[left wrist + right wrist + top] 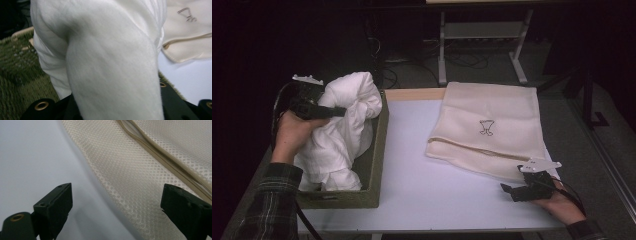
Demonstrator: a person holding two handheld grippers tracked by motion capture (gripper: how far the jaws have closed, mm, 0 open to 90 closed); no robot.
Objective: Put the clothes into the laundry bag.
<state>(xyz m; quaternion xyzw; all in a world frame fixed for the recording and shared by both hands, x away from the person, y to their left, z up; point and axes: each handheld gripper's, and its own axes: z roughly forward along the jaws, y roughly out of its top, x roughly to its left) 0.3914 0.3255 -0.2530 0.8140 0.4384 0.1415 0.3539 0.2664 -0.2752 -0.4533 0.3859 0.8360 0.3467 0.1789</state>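
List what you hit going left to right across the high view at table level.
left gripper clamped on the white towel → green basket → bare table → cream mesh bag → right gripper, jaws open.

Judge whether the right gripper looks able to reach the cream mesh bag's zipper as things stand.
Probably yes: the right gripper rests open beside the cream mesh laundry bag, jaws already straddling its edge, and nothing lies between them and the zipper.
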